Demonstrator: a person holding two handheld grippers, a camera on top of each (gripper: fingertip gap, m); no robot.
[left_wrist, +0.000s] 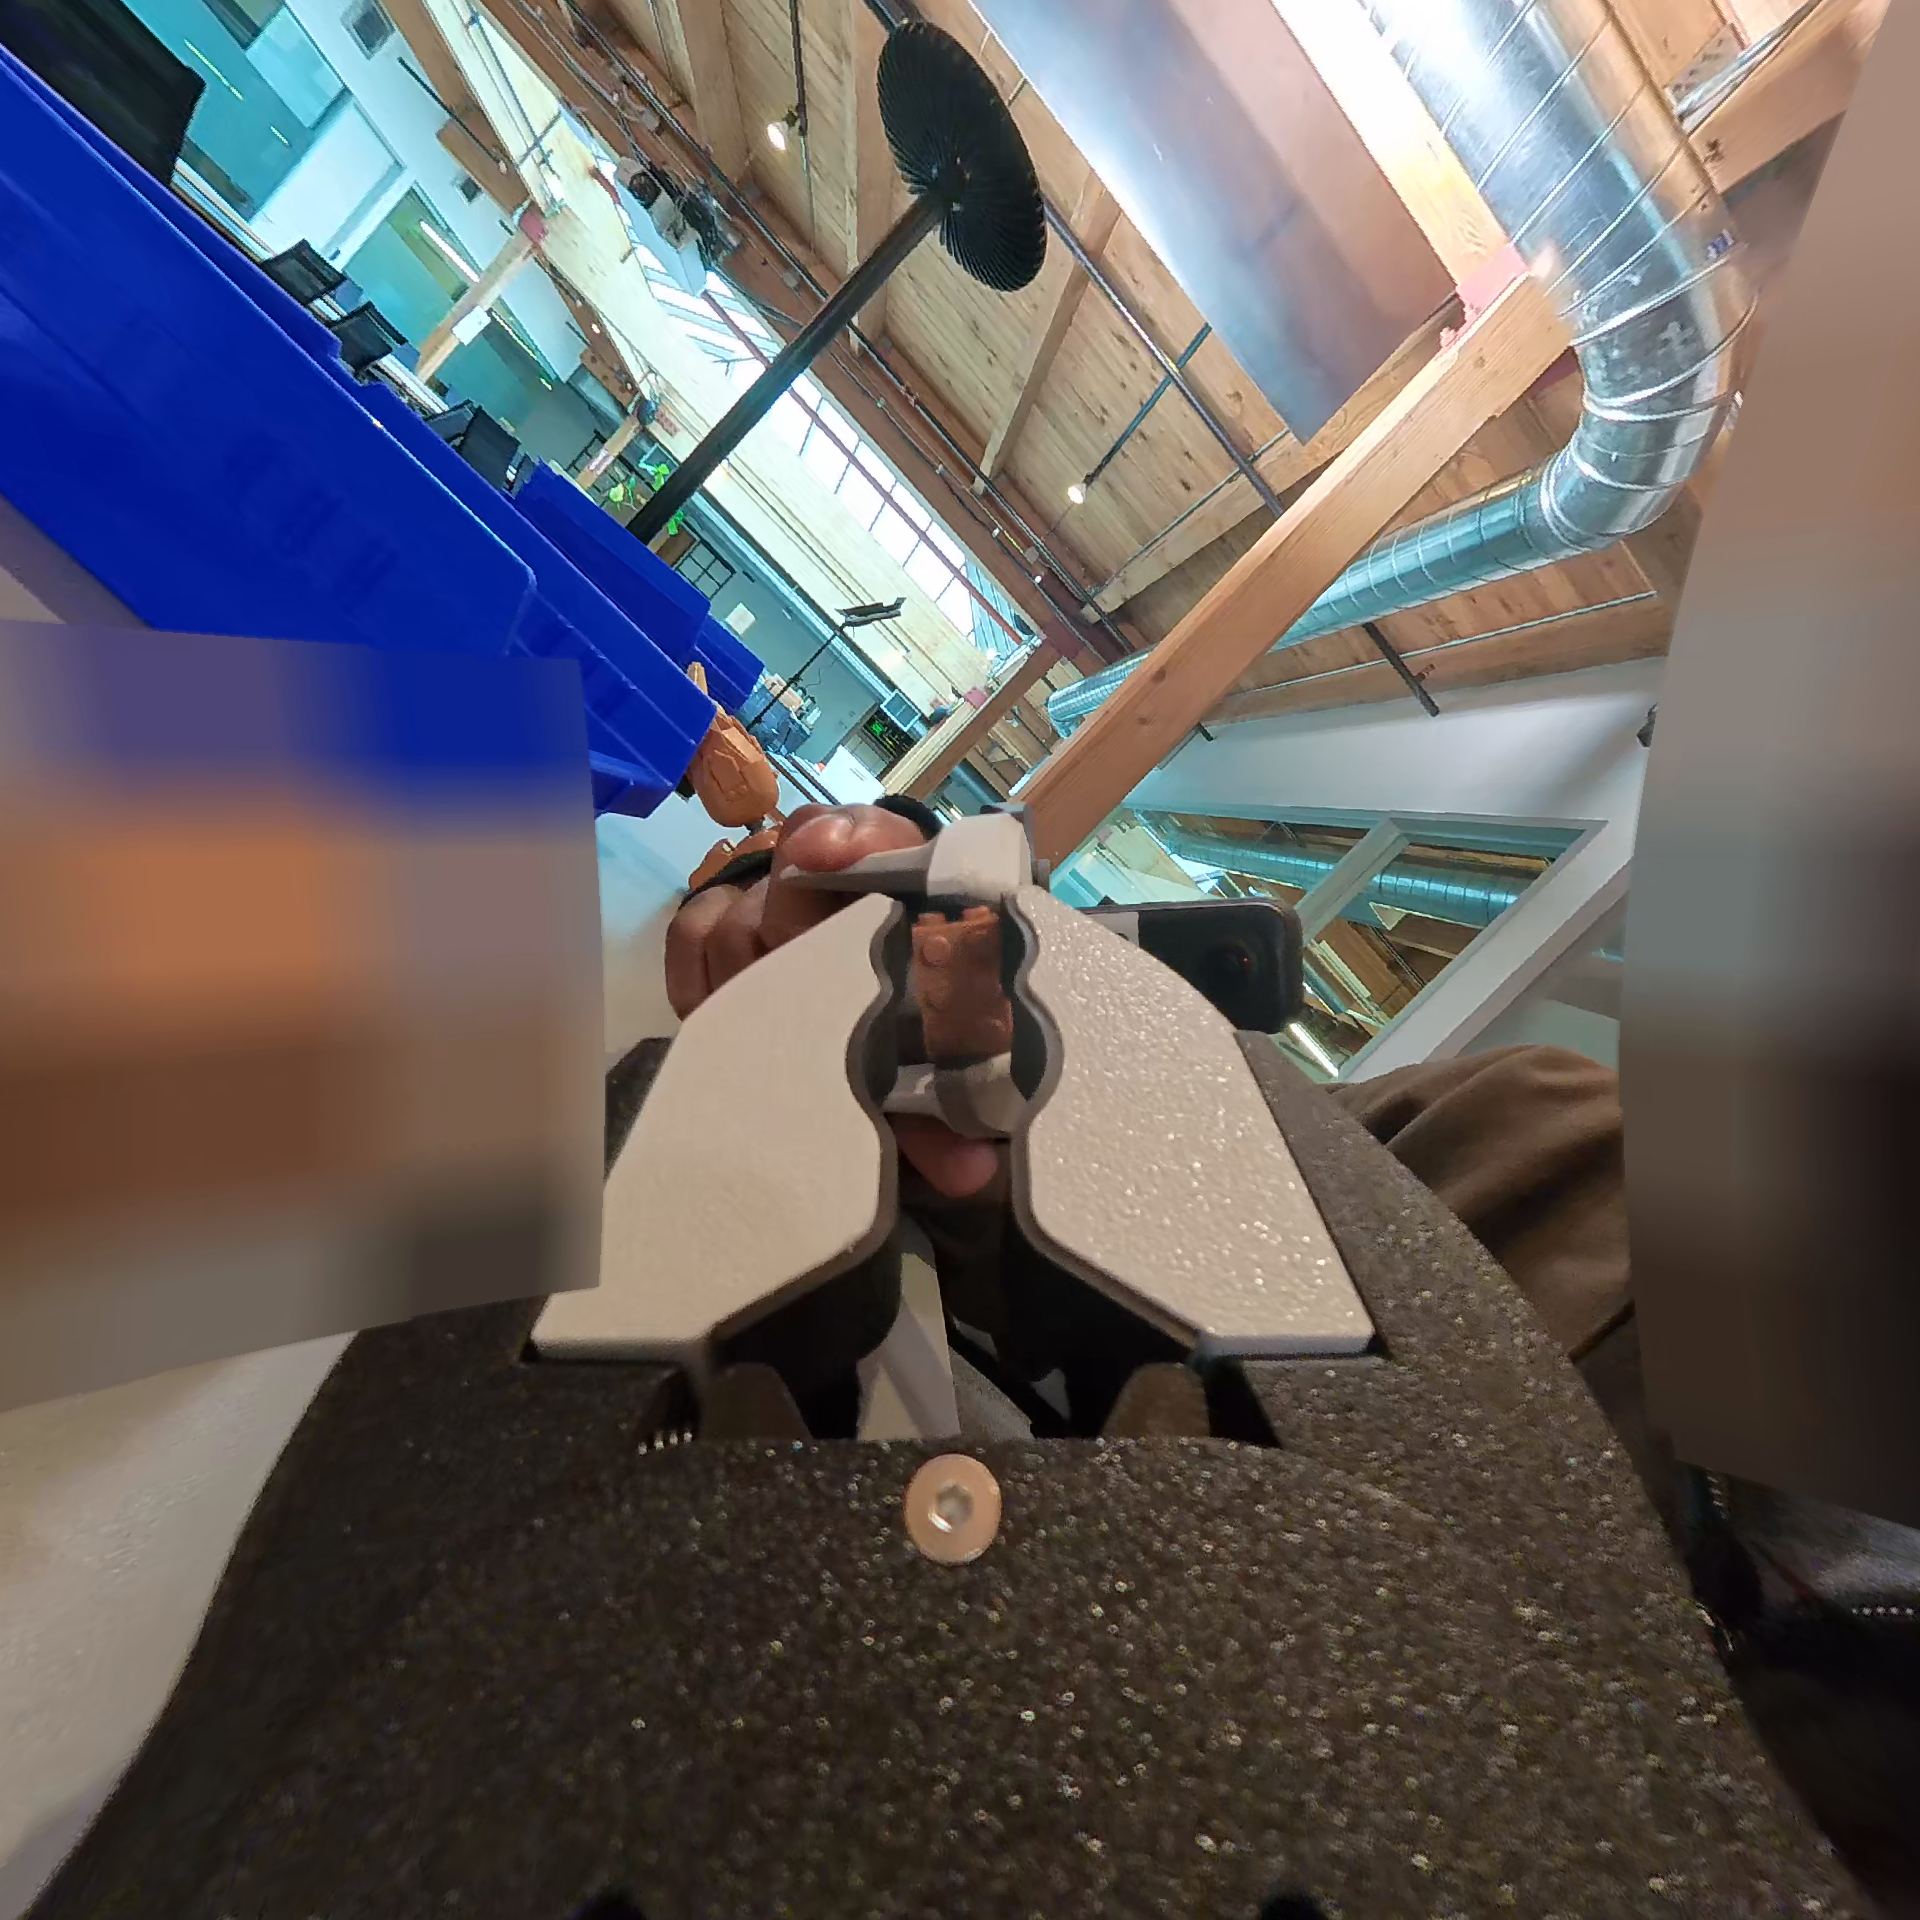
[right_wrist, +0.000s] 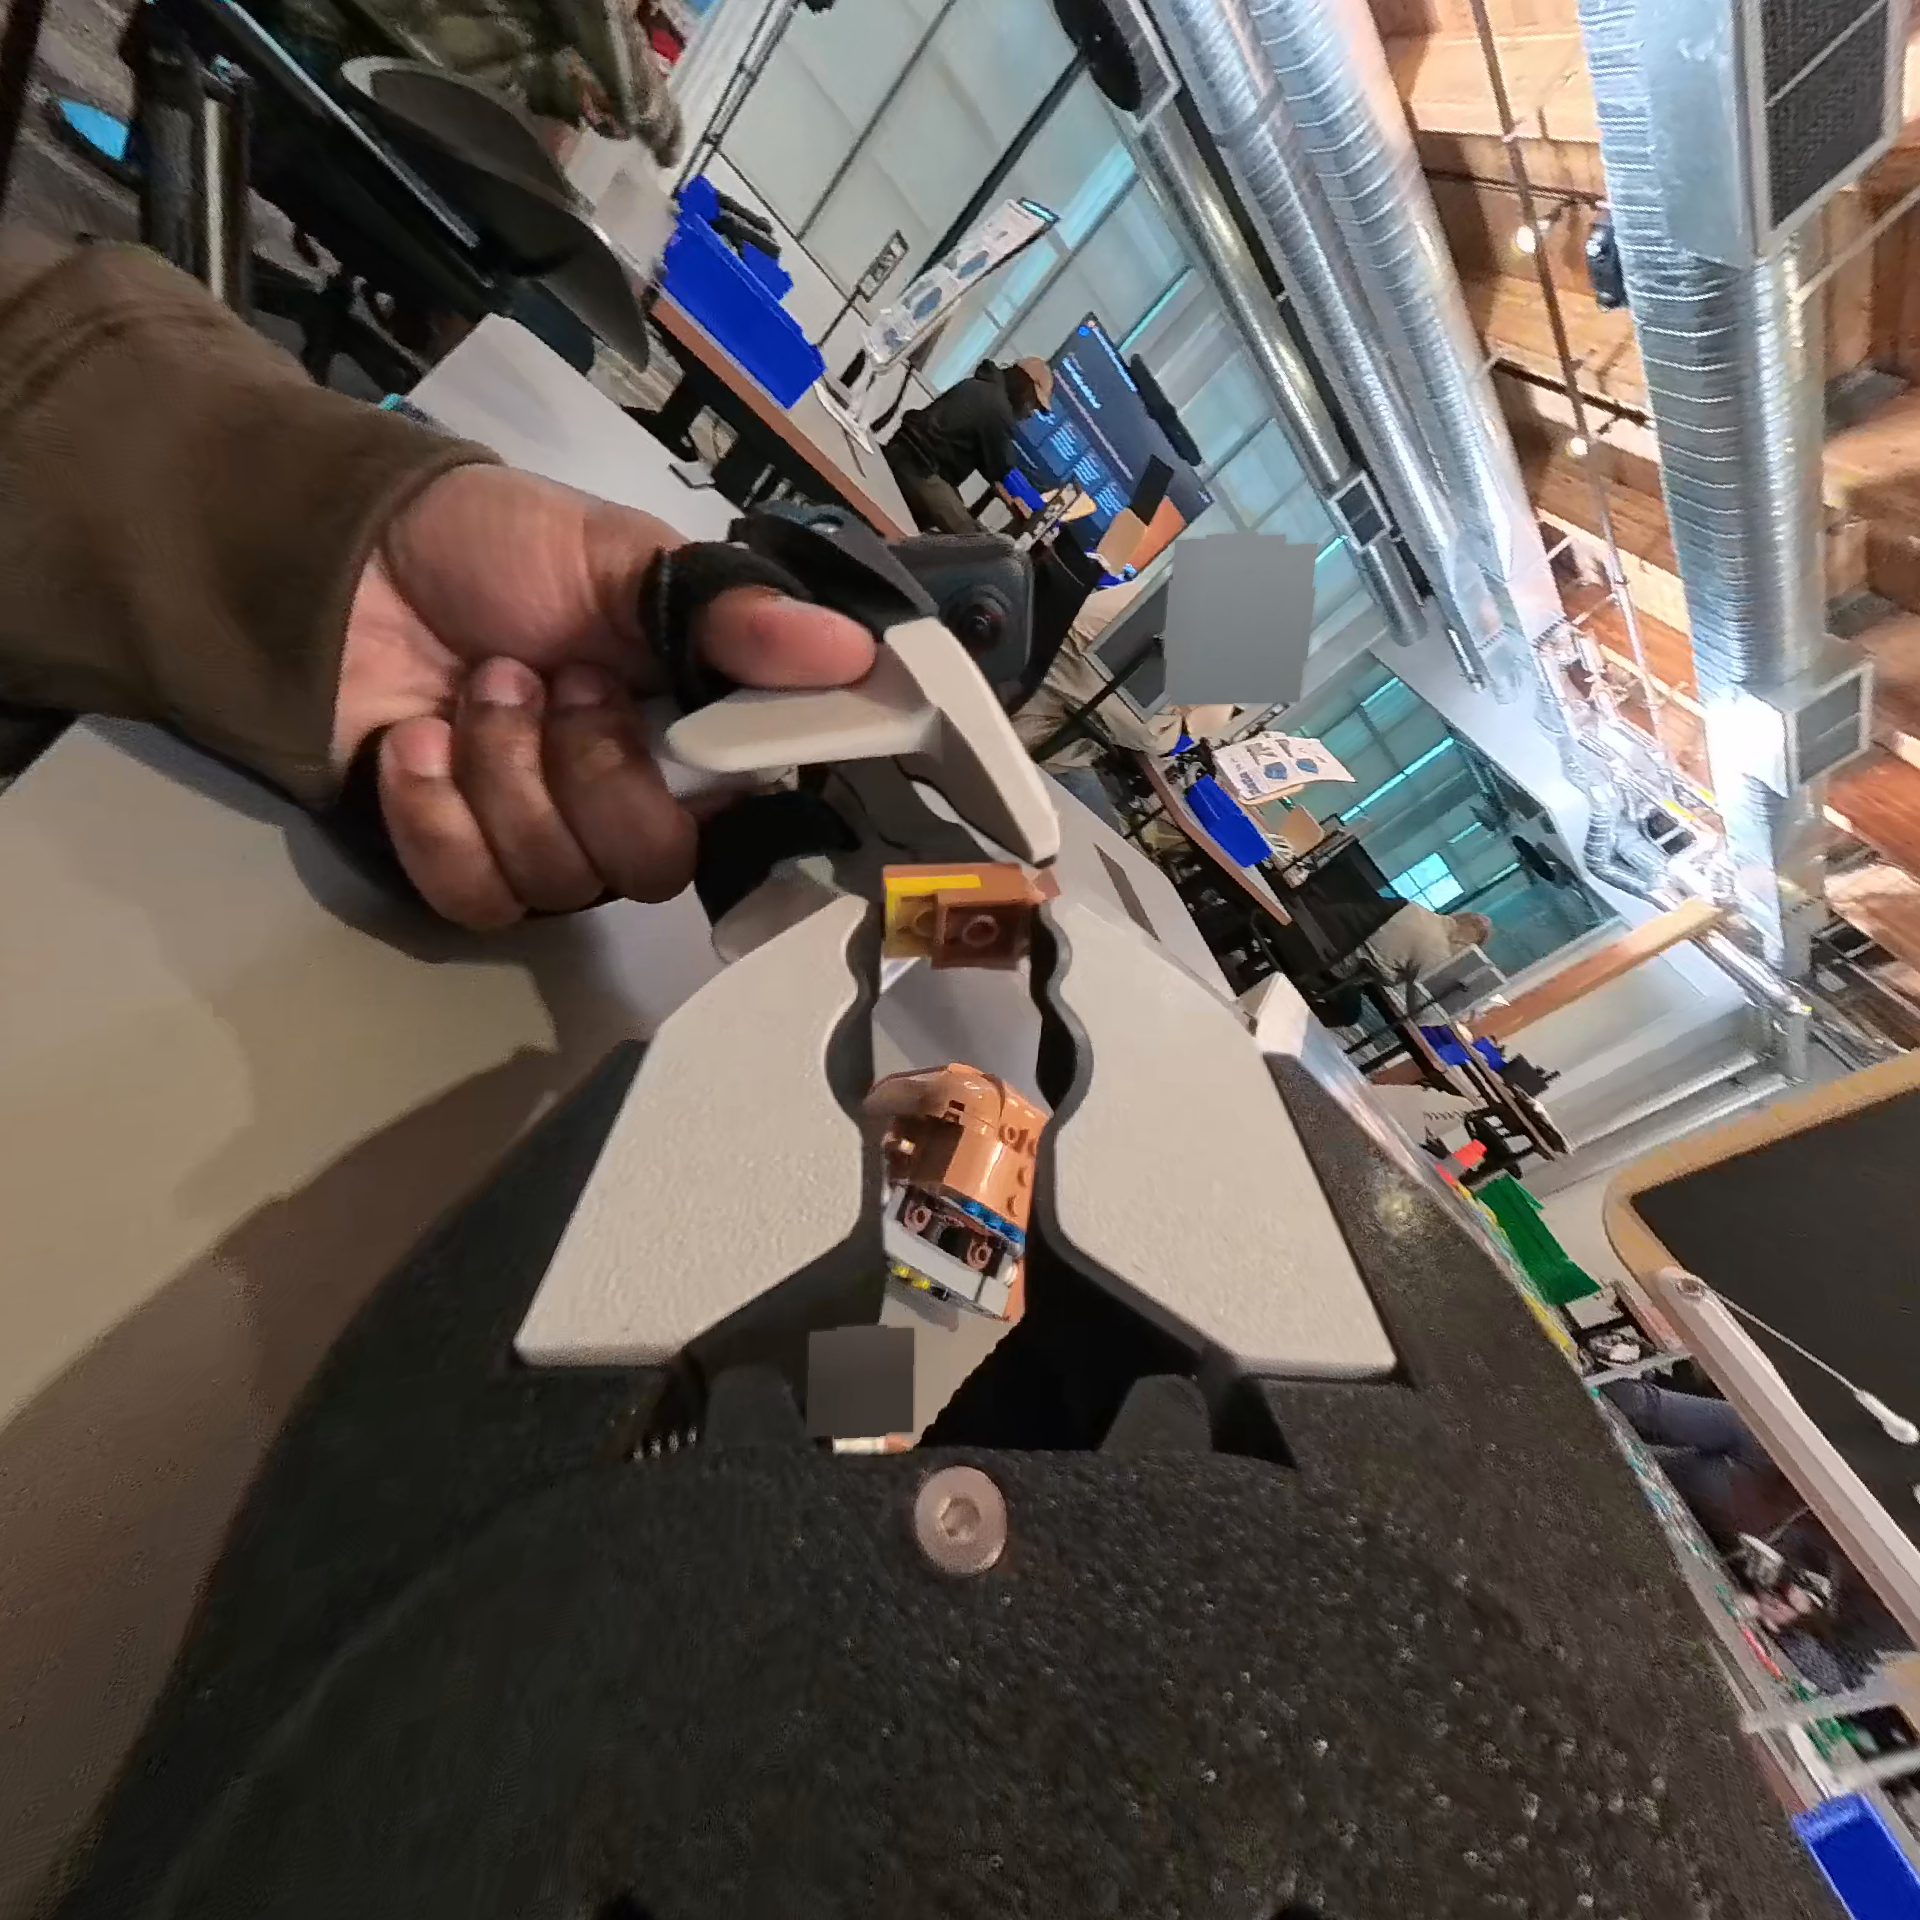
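A pale grey table (right_wrist: 208, 987) carries the things. An orange-brown brick model (right_wrist: 961, 1184) seems to lie on it at about six o'clock, though contact is unclear. Blue bins (left_wrist: 260, 436) stand toward ten o'clock.

Blue plastic bins (left_wrist: 260, 436) stacked along the upper left of the left wrist view, black disc fan (left_wrist: 958, 156) on a pole above. Silver spiral duct (right_wrist: 1704, 312) under the timber ceiling. Lit monitor (right_wrist: 1117, 426) far back, white tabletop (right_wrist: 187, 935) lower left.
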